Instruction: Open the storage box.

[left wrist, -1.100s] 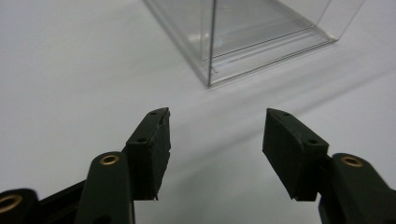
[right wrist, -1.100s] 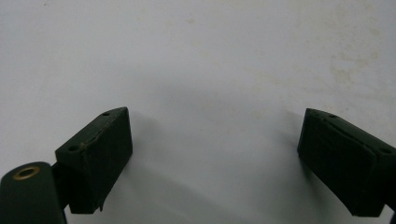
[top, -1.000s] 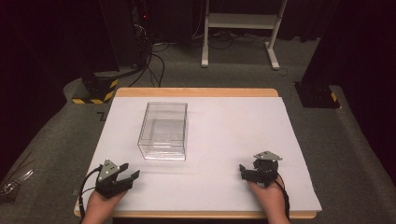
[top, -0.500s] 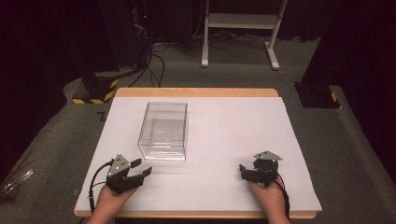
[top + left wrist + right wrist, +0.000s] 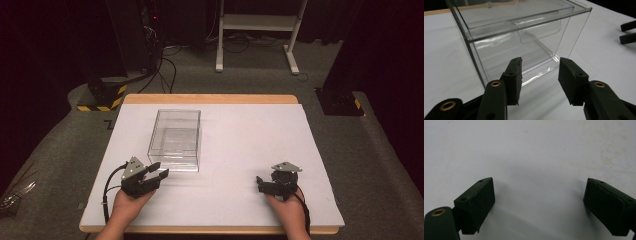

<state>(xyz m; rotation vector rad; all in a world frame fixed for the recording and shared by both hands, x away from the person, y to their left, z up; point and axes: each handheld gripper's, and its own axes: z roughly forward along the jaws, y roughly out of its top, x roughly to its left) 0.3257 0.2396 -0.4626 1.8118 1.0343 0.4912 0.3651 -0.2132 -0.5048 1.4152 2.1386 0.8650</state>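
Clear plastic box [image 5: 519,37] sits just ahead, so the left gripper [image 5: 540,75], its empty jaws just narrowing, should line up squarely.

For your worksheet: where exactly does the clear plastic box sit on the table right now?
In the high view the clear plastic box stands left of centre on the white table, just beyond the left tool.

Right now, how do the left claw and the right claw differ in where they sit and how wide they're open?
The left claw points at the clear box, its tips just short of the near wall; the right claw sits apart from the box over bare white table. The left claw's jaws have just been closing and stand narrower, nothing between them; the right claw's jaws gape wider. Both are black, hand-held and empty.
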